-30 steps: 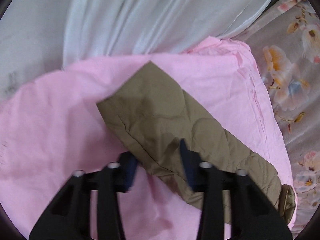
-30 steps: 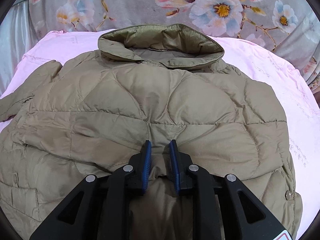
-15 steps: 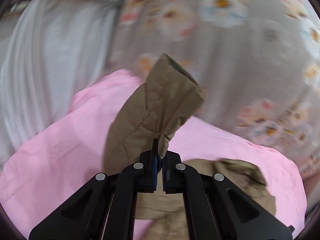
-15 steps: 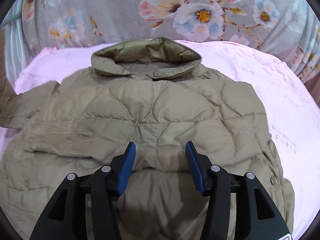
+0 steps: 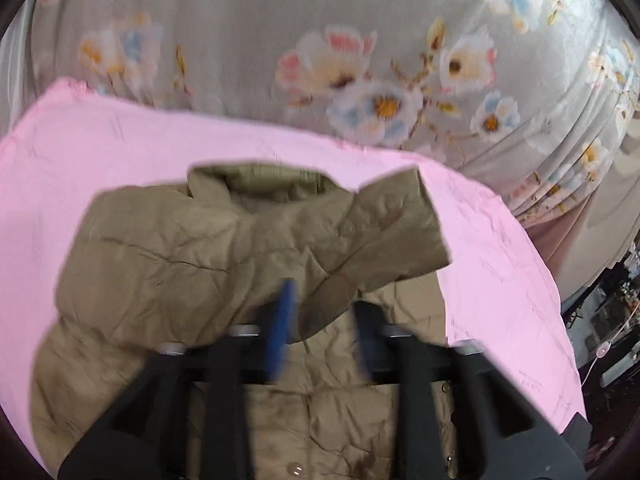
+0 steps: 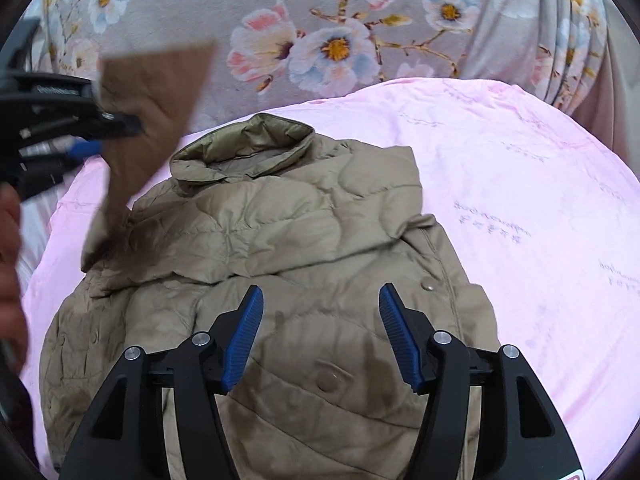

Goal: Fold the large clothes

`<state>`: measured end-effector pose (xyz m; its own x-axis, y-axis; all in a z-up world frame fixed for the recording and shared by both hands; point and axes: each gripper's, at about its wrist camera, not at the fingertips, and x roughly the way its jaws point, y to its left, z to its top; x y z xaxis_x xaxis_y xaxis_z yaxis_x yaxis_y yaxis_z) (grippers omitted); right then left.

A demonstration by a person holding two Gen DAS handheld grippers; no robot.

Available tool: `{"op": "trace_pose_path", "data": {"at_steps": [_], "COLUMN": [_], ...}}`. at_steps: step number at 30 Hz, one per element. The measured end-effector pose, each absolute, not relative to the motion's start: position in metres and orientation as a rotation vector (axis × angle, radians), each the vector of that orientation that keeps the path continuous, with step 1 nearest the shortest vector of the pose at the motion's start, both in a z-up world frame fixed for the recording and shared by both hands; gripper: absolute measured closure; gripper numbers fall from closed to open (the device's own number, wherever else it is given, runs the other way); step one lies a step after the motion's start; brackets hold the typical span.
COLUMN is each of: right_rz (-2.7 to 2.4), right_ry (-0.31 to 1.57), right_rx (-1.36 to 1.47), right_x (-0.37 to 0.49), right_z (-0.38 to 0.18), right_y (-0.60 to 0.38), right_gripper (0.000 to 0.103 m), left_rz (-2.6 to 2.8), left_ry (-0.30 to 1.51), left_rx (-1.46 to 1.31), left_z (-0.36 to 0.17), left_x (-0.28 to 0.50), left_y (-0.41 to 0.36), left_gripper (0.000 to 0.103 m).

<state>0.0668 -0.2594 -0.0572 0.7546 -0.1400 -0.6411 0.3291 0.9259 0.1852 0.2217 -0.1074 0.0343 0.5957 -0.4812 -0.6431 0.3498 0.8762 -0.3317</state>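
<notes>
An olive quilted jacket (image 6: 288, 240) lies on a pink sheet (image 6: 520, 184), collar away from me. In the left wrist view the jacket (image 5: 200, 264) has its left sleeve (image 5: 384, 232) lying across the chest toward the right. My left gripper (image 5: 324, 332) is blurred, its blue pads apart, just above the sleeve. The right wrist view shows the left gripper (image 6: 100, 136) at the far left with the sleeve (image 6: 160, 100) raised beside it. My right gripper (image 6: 320, 336) is open and empty over the jacket's lower body.
A grey floral bedcover (image 6: 340, 32) spreads beyond the pink sheet (image 5: 100, 140). The bed's right edge drops off to dark clutter (image 5: 612, 320) on the floor. A hand (image 6: 10, 264) shows at the left edge of the right wrist view.
My left gripper closed on the sleeve, swung it over the jacket's chest, and its fingers have now parted. My right gripper opened from shut and pulled back a little.
</notes>
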Motion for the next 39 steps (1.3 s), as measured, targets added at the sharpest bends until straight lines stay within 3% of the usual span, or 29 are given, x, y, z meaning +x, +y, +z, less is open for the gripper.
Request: {"op": "trace_pose_path", "data": {"at_steps": [1,9,15,24,27,30,33,35,36,37,39], "right_rz": [-0.258,-0.190,-0.138,-0.148,-0.117,-0.089,-0.080,-0.087,-0.096,-0.109,-0.132], "right_ry": [0.673,0.675,0.698,0.812,0.831,0.770,0.662,0.618,0.608,0.604,0.623], "right_rx": [0.304,0.395,0.444,0.579,0.559,0.539,0.478,0.434,0.415,0.394,0.362], "right_x": [0.066,0.075,0.119,0.187,0.194,0.192,0.183,0.177,0.175,0.174,0.175], "right_z": [-0.059,-0.054,-0.045,-0.075,-0.072,-0.046,0.003,0.031,0.040,0.047,0.046], "right_y": [-0.263,-0.280,-0.287,-0.303,-0.301,-0.306,-0.310,-0.312,-0.314,-0.315,-0.316], "right_gripper": [0.044,0.037,0.036,0.037,0.095,0.100,0.101,0.101,0.101,0.101,0.101], "left_rz": [-0.468,-0.385,-0.223,-0.267,-0.281,-0.278,-0.276,-0.266,-0.261,-0.250,-0.224], "left_ry": [0.808,0.796,0.895,1.007,1.001,1.015,1.010,1.009,1.016,1.027,1.016], "left_rx": [-0.201,-0.403,-0.682,-1.003,-1.051,-1.086,-1.050,-0.955,-0.911,-0.847,-0.739], "left_z": [0.026,0.014,-0.031,-0.090,-0.092,-0.094,-0.089,-0.079,-0.077,-0.074,-0.068], "left_x": [0.222,0.244,0.291,0.323,0.328,0.334,0.337,0.340,0.341,0.342,0.340], "left_y": [-0.104,0.003,0.107,0.142,0.143,0.141,0.137,0.127,0.122,0.116,0.106], "left_gripper": [0.017,0.017,0.018,0.029,0.029,0.030,0.042,0.066,0.089,0.097,0.102]}}
